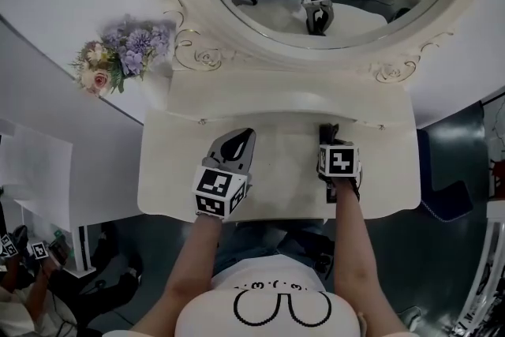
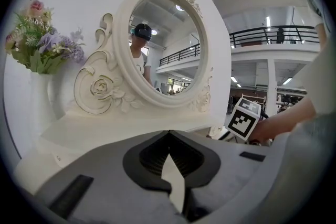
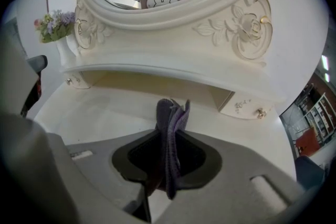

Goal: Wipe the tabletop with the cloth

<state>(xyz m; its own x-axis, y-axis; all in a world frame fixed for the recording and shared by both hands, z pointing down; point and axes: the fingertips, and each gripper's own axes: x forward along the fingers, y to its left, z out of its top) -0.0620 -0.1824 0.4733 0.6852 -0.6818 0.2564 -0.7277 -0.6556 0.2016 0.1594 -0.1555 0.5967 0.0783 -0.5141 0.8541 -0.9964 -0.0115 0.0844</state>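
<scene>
Tabletop (image 1: pixel 284 162); flowers (image 2: pixel 42 44) in vase (image 2: pixel 41 99)

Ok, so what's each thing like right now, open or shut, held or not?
left gripper, shut, holding nothing.
right gripper, shut on the cloth.
cloth, bunched, pinched between the right jaws.
flowers, standing upright in their vase.
drawer, shut.

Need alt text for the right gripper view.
The right hand-held gripper is shut on a folded purple cloth over a cream tabletop. Behind stand an ornate white carved mirror frame and, at left, a vase of purple and pink flowers.
</scene>
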